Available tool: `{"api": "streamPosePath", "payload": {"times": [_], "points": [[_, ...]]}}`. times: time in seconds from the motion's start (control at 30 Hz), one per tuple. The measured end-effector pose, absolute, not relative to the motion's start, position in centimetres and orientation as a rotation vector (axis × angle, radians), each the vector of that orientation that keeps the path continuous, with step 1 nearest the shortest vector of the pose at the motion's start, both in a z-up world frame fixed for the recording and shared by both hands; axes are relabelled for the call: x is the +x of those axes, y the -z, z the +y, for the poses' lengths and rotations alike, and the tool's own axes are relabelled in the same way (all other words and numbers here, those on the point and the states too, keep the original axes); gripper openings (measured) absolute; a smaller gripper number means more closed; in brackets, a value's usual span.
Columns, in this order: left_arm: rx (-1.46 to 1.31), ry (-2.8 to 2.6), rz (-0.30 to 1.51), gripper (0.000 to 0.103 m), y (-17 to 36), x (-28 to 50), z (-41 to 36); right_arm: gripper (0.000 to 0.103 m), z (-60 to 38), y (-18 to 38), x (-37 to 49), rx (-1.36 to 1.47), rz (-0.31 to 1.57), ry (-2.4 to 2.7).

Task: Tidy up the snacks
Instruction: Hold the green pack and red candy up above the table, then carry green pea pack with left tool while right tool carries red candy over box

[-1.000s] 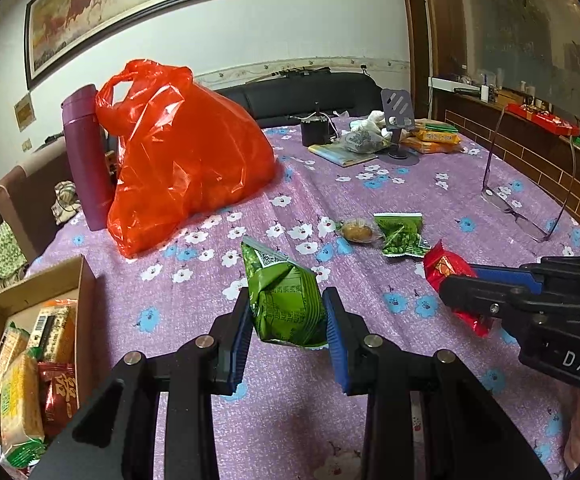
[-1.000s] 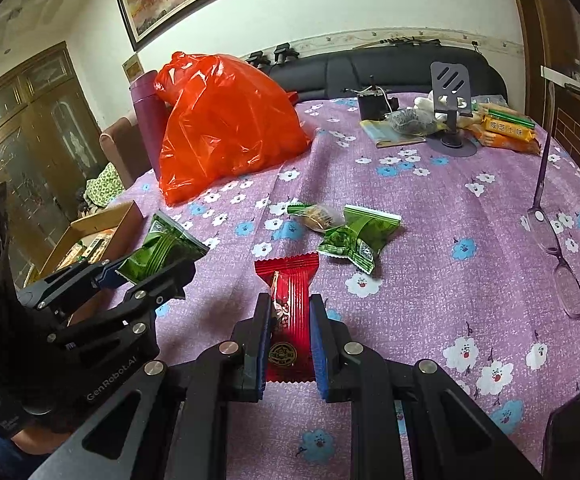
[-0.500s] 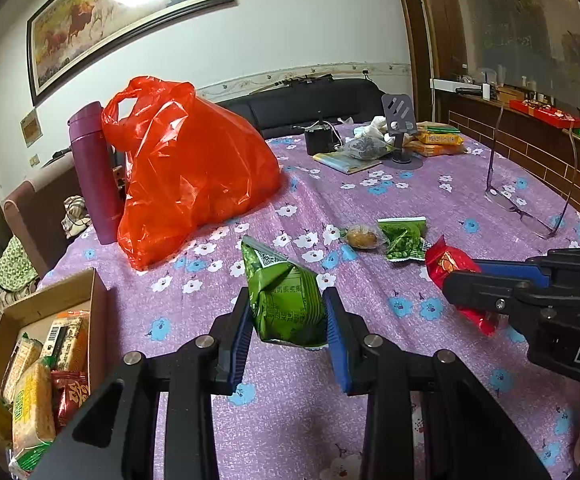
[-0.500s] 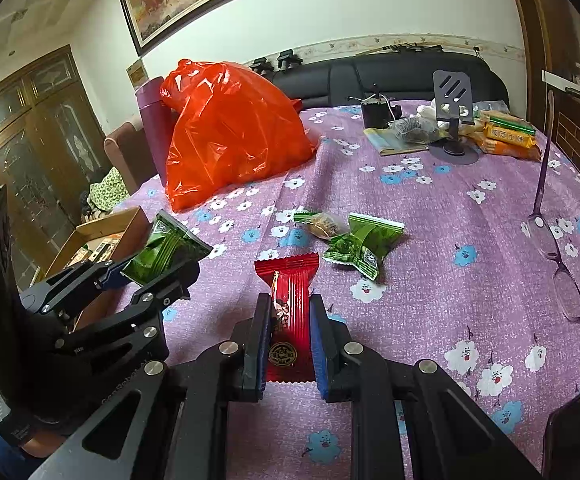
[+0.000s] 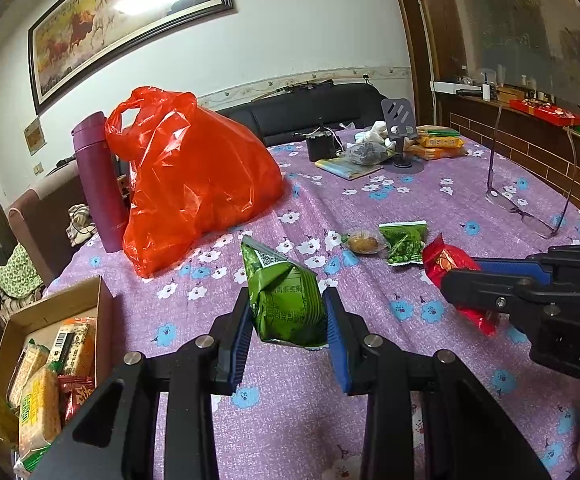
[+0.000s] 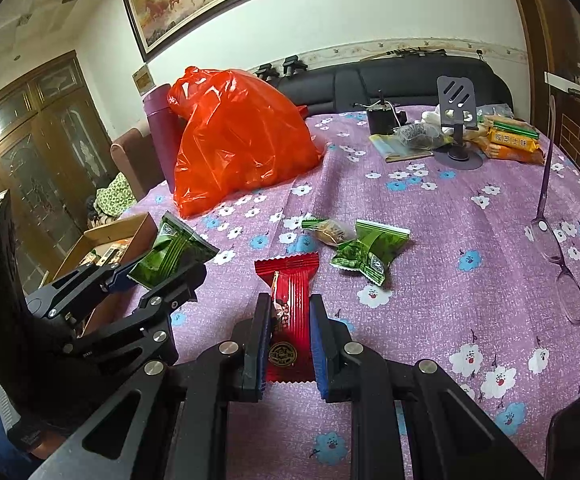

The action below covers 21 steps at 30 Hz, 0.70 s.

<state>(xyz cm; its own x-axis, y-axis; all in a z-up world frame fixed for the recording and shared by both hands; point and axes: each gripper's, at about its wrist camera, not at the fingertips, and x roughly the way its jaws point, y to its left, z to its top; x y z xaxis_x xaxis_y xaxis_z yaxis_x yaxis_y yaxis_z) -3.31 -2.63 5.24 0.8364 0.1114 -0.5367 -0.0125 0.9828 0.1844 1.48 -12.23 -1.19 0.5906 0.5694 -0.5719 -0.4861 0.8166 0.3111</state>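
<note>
Green snack packet [image 5: 286, 300] clamped in left gripper [image 5: 288, 320], held above counter [image 5: 430, 200] w/ purple floral cloth. Right gripper [image 6: 290, 336] clamped on red candy packet [image 6: 288, 312]. Cardboard box [image 5: 50, 312] w/ snacks sits at left, prob. off counter edge.

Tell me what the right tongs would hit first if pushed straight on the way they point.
Probably the tablecloth, close beside the green snack packet; depth is unclear. The right tongs carry a red snack packet.
</note>
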Motion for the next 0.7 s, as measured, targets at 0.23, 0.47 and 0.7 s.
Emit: {"api": "streamPosePath", "payload": {"times": [0.23,0.47,0.7], "points": [[0.181,-0.067,0.572,0.033,-5.4,-3.4,-2.7,0.020,-12.2,1.1,1.5,0.129,0.706,-0.619],[0.179,-0.065,0.572,0.033,-5.5,-3.4,-2.7,0.020,-12.3,0.8,1.5,0.135,0.699,-0.617],[0.154,-0.058,0.540,0.033,-7.6,-4.7,-2.3,0.020,-13.3,0.1,1.9,0.226,0.716,-0.599]]}}
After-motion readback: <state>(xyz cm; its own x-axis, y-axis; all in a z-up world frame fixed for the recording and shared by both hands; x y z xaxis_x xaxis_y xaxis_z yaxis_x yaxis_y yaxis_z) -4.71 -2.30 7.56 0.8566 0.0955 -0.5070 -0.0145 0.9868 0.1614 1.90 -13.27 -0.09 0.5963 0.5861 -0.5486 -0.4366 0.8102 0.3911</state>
